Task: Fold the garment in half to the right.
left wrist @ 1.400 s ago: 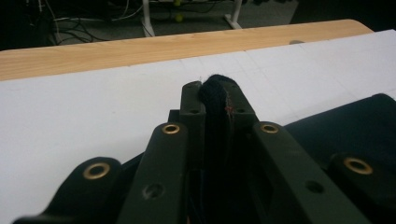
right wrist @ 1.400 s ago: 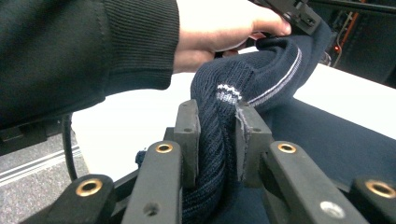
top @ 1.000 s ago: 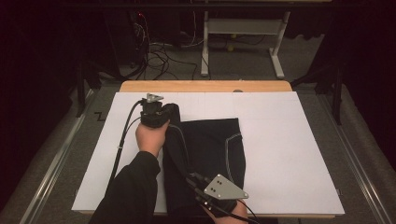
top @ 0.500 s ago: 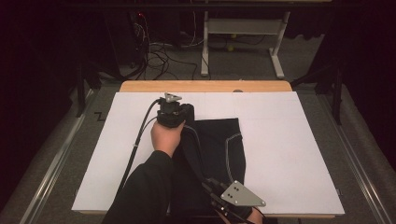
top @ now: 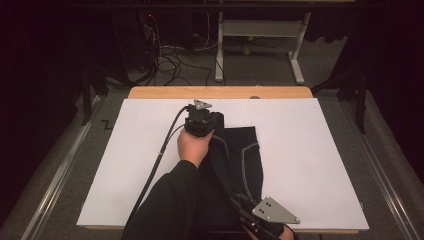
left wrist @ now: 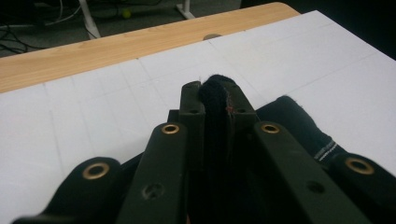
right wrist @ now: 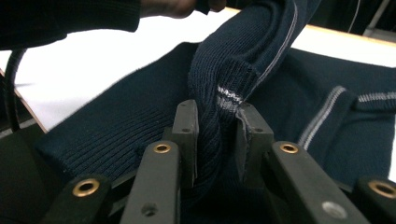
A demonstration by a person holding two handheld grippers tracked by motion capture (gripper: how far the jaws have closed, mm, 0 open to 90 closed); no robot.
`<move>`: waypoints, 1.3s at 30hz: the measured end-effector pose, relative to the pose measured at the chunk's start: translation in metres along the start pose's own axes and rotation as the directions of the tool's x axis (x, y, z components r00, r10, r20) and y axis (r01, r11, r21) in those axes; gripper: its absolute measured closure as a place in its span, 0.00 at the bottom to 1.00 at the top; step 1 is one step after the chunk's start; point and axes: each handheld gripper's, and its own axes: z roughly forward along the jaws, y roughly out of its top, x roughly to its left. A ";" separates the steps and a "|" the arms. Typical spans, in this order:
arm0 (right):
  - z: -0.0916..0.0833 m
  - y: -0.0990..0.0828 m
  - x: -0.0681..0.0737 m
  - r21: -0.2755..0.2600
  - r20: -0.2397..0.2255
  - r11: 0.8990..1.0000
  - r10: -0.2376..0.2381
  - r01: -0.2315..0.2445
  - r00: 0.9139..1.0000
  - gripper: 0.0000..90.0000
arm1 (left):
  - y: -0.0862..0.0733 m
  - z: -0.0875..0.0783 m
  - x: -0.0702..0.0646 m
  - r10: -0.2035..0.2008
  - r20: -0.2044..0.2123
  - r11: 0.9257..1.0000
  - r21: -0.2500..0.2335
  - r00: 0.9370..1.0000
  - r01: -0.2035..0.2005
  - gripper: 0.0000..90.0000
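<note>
A dark navy knit garment (top: 240,155) with thin grey stripes lies on the white table sheet (top: 310,150). My left gripper (top: 200,119) is at the garment's far end, shut on a bunched fold of the cloth (left wrist: 215,100) that sticks up between its jaws. My right gripper (top: 250,212) is at the near edge, shut on a thick ribbed fold (right wrist: 215,126) of the same garment. That fold rises taut from the jaws toward the left hand (right wrist: 168,7). A dark sleeve (top: 175,200) covers the garment's near left part.
A bare strip of the wooden tabletop (top: 220,92) shows beyond the sheet's far edge. Behind the table stand a white frame (top: 260,45) and loose cables (top: 170,60) on the floor. Wide white sheet lies left and right of the garment.
My left gripper has carried its end of the garment rightward along the far side. My right gripper has slid right and a little down at the near edge.
</note>
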 end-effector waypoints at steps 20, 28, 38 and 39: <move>-0.009 -0.014 -0.010 0.070 0.029 0.997 0.020 -0.022 0.999 0.79 | -0.007 0.032 -0.021 0.010 0.037 1.000 0.030 0.999 -0.011 0.84; -0.018 -0.015 -0.010 0.063 0.070 0.998 -0.022 0.017 0.997 0.65 | -0.005 0.035 -0.031 0.045 0.073 0.999 0.000 0.996 -0.046 0.64; -0.024 -0.011 -0.017 0.005 0.078 1.000 0.017 -0.018 0.997 0.59 | -0.005 0.021 -0.024 0.047 0.117 0.999 -0.027 0.992 -0.044 0.43; -0.023 -0.011 -0.017 0.007 0.077 1.000 0.017 -0.018 0.997 0.59 | -0.006 0.019 -0.023 0.048 0.119 0.999 -0.025 0.992 -0.045 0.41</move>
